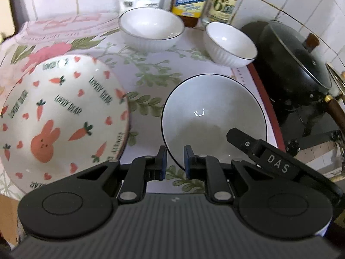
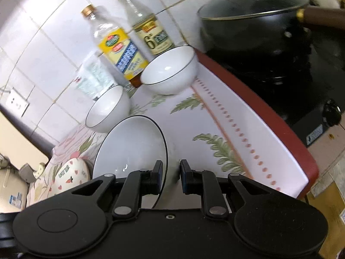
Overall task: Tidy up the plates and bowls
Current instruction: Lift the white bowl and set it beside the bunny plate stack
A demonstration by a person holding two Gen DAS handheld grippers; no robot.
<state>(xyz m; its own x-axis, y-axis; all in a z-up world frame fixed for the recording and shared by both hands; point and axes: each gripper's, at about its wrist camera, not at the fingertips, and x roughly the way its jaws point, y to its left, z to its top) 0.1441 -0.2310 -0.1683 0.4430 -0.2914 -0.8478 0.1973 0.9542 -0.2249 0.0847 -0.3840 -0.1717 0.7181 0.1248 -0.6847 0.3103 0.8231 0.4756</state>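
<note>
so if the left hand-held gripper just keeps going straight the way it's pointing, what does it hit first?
Most likely the near rim of the black-rimmed white bowl: the left hand-held gripper, jaws nearly shut and empty, points right at that rim. Depth is unclear; slightly short, it would meet the floral cloth instead.

**Readable text**

The carrot bowl (image 1: 58,116), at 9 o'clock in the left view, repeats "LOVELY BEAR" around its inside. The right gripper (image 1: 231,136), at 4 o'clock there, carries "DAS". A clear bottle (image 2: 154,36) at 12 o'clock shows a large "6°" on its label.
</note>
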